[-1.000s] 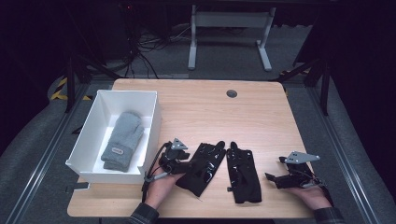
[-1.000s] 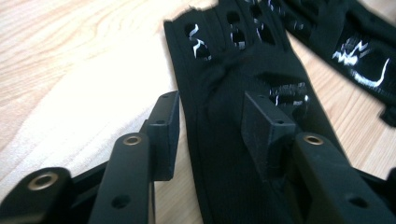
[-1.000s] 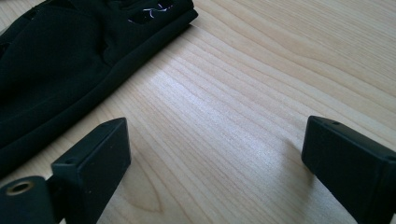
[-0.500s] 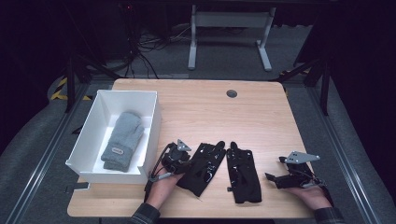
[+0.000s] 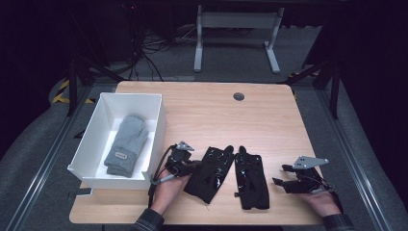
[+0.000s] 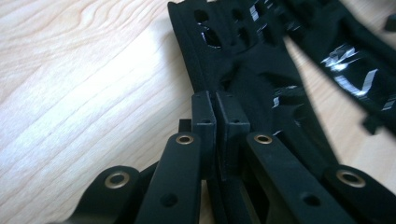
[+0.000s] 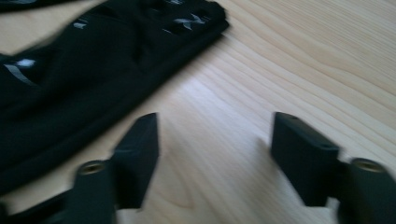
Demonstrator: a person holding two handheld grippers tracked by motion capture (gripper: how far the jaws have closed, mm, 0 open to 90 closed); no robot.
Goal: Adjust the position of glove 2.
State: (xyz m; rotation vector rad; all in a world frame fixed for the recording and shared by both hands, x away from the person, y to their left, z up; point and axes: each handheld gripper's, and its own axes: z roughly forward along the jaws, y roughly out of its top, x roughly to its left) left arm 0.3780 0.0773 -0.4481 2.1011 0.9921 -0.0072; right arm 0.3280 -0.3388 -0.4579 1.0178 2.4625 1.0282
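Where the pale wood-grain tabletop (image 5: 202, 108) meets its near edge, two black perforated gloves lie flat. The left gripper (image 5: 191, 164) has its jaws clamped on the left glove (image 5: 211, 173) at its nine-o'clock edge, hiding that hem. The right gripper (image 5: 281, 175), jaws just narrowing but still apart and empty, sits at three o'clock of the right glove (image 5: 251, 179).

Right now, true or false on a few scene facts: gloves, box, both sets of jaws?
1. The left gripper has its jaws shut on the edge of the left black glove. True.
2. The right gripper grips the right black glove. False: its jaws stand apart over bare table, nothing between them, and they have just been closing.
3. A grey mitten lies in the white box. True.
4. Both black gloves are in the box. False: both lie on the table beside it.
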